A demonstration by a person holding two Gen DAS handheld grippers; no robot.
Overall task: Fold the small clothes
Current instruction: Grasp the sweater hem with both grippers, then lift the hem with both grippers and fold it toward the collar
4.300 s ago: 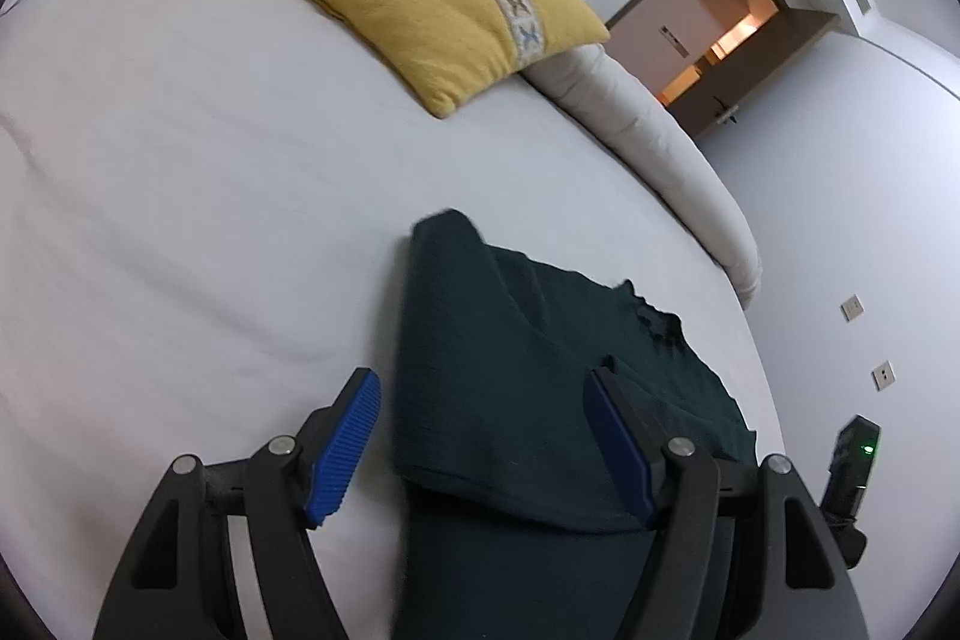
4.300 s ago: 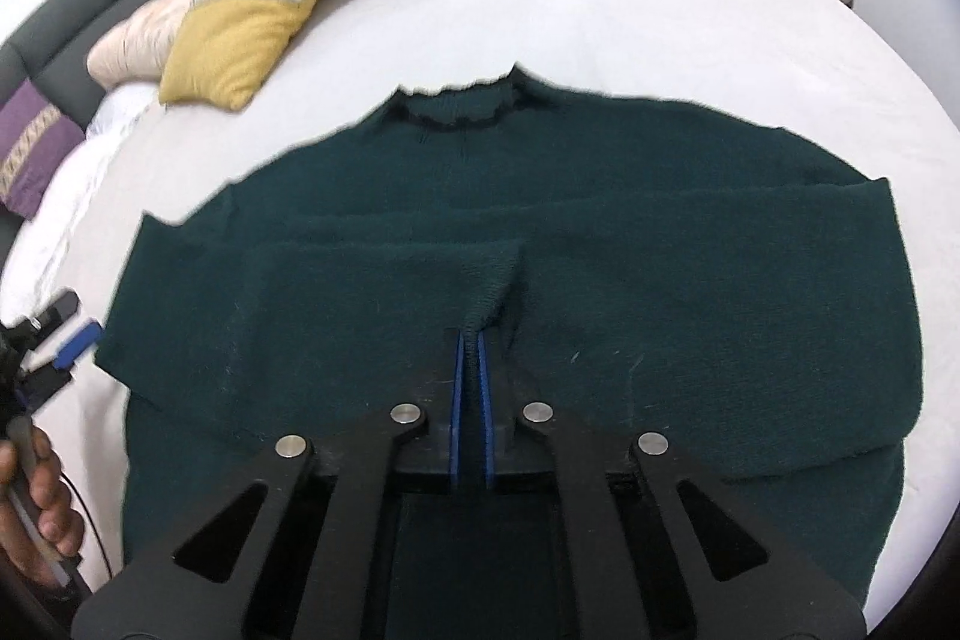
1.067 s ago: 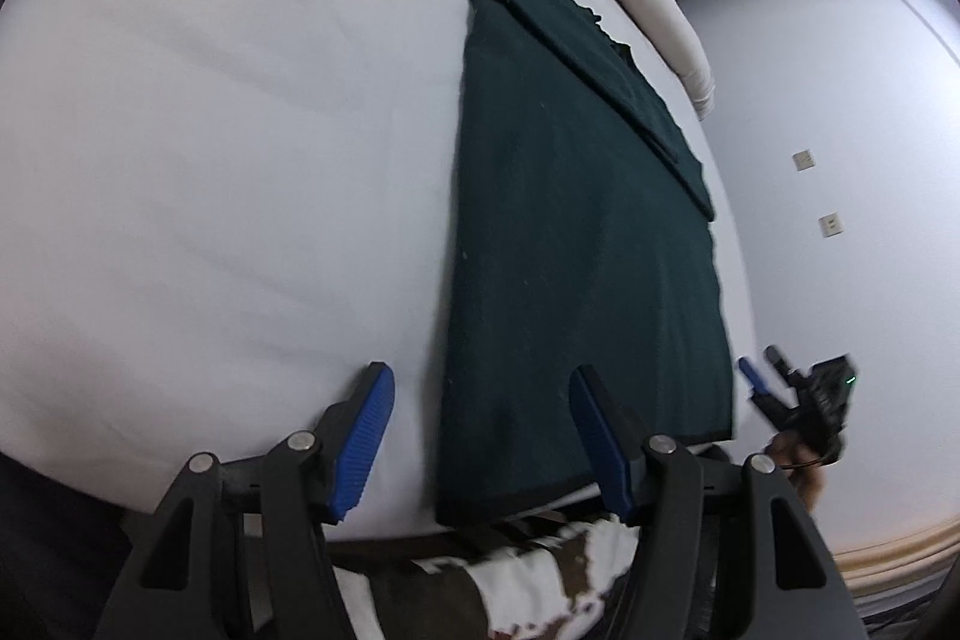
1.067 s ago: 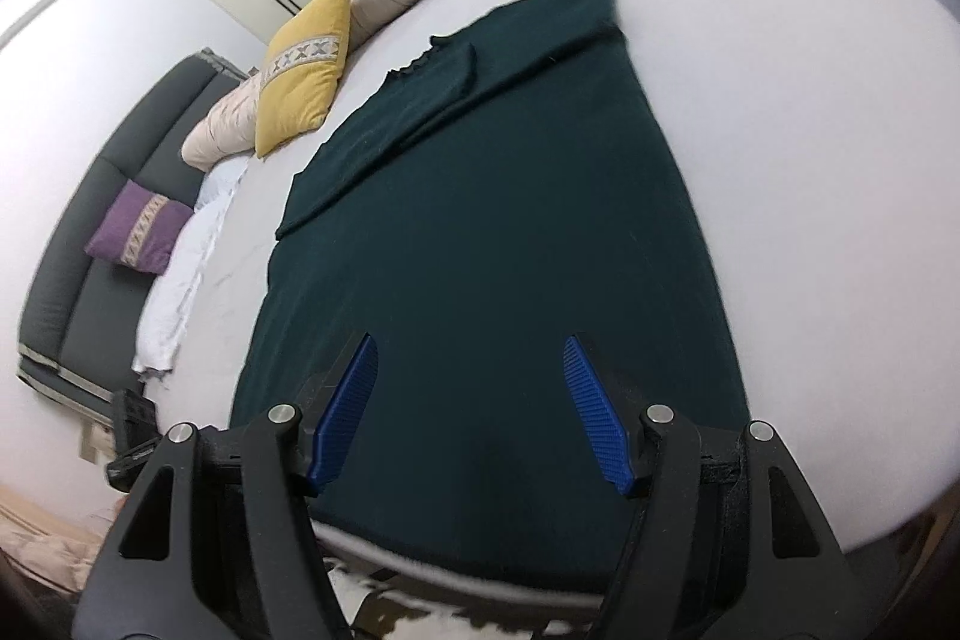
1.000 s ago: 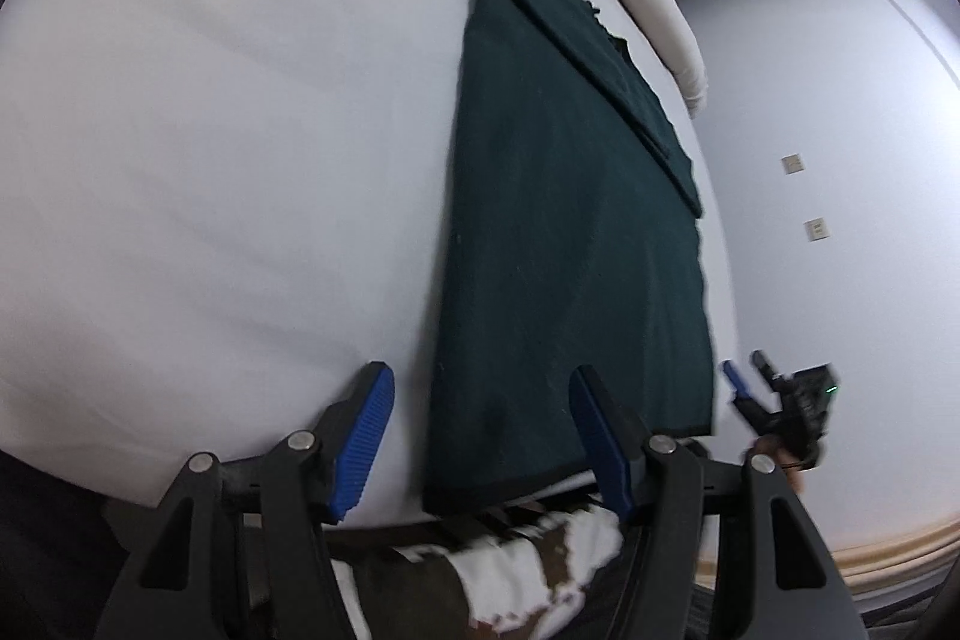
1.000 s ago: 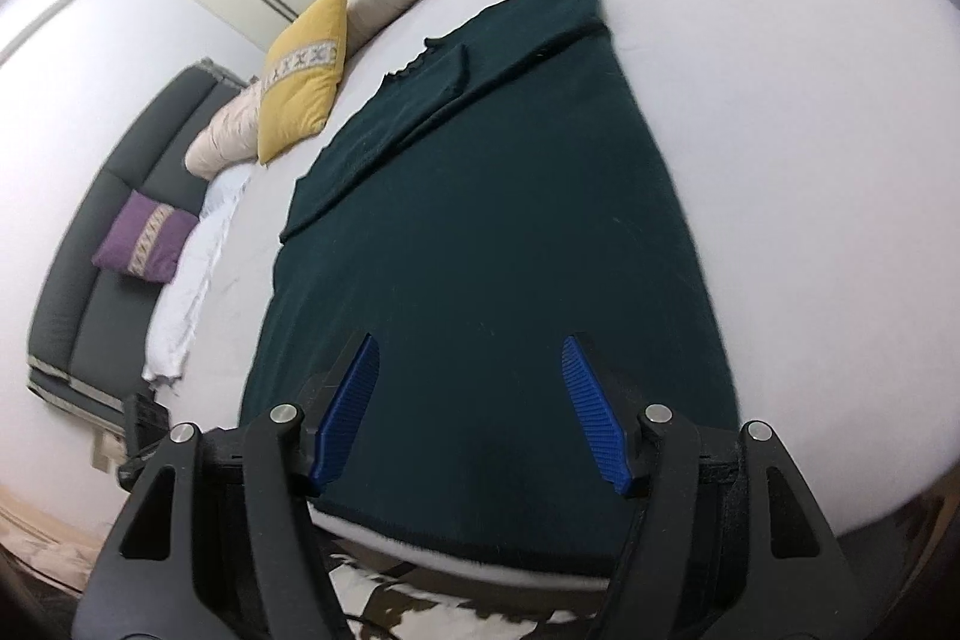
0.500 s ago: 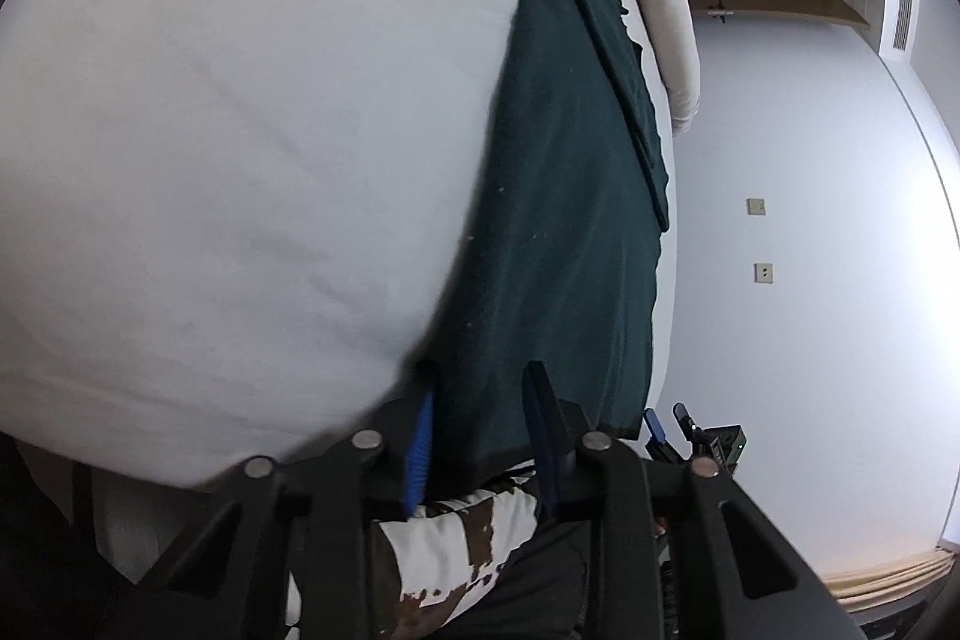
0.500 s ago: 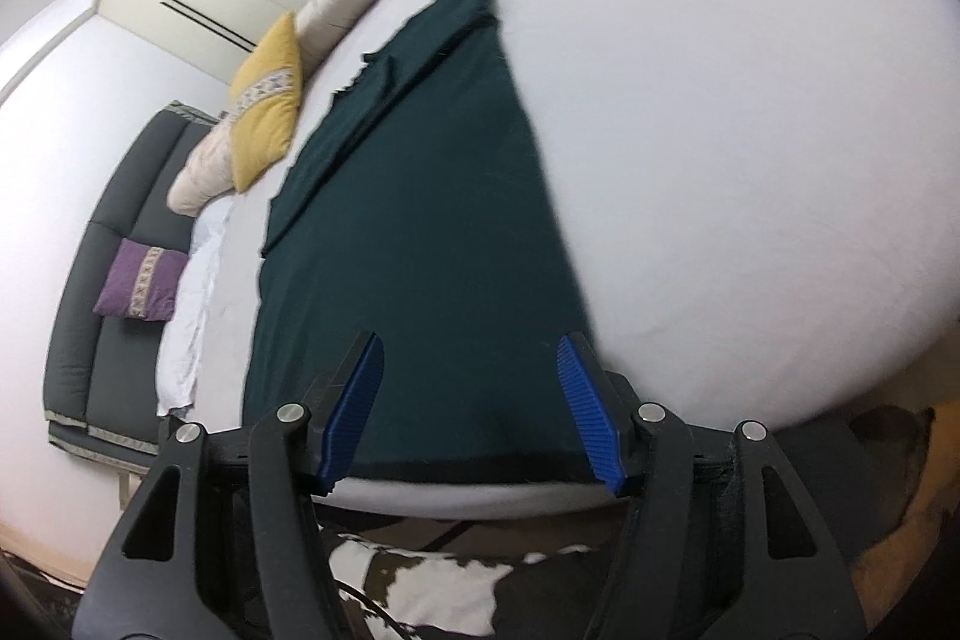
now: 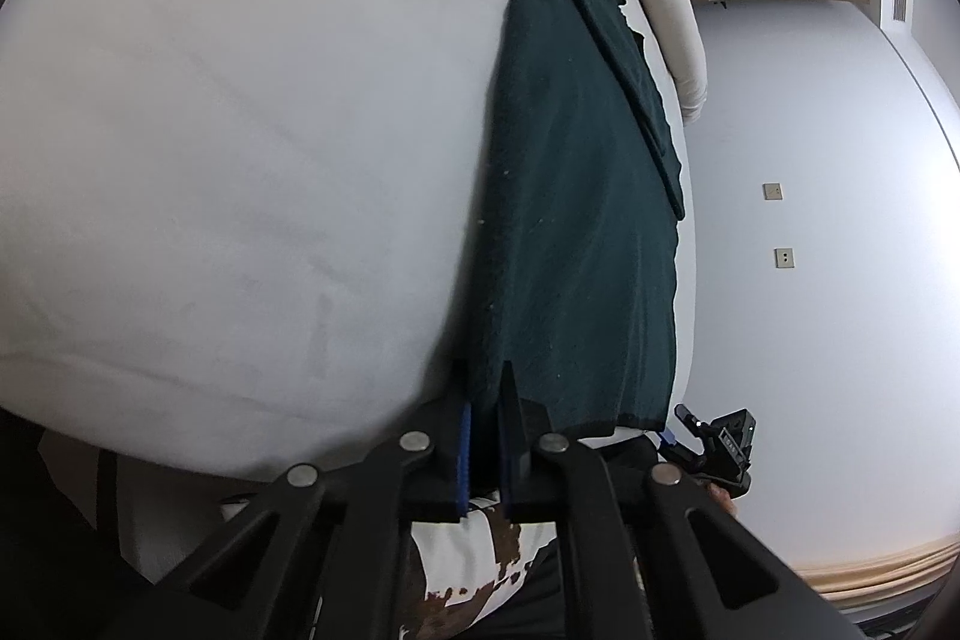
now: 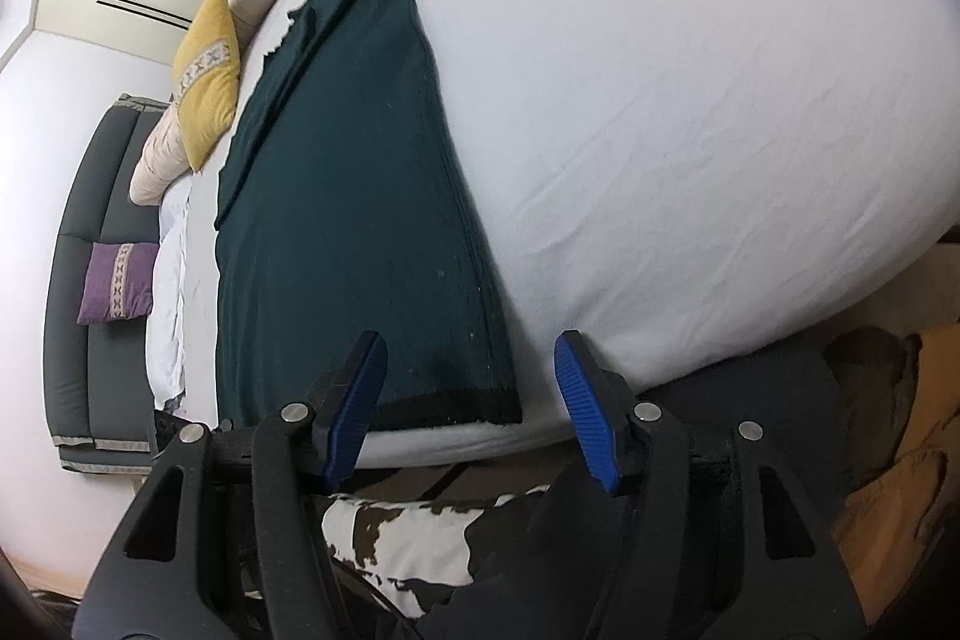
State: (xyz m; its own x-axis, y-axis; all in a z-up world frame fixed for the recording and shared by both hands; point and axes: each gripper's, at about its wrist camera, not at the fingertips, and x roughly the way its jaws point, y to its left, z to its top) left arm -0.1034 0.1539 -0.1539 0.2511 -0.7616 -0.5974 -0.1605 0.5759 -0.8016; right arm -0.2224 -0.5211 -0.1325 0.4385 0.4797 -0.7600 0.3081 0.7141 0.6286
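left gripper (image 9: pixel 480 451) pinches sweater (image 9: pixel 576 196) hem corner | right gripper (image 10: pixel 471 409) jaws wide, empty | risk: one-sided lift skews the fold

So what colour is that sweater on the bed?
Dark green sweater, black hem band; clearest in the right wrist view.

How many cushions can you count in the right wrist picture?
2: a yellow cushion at the bed's far edge and a purple cushion on the grey sofa. Others may be hidden.

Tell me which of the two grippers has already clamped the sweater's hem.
The left gripper: its blue-padded fingers are shut on the near hem corner of the dark green knitted sweater. The right gripper hangs open, straddling the other hem corner.
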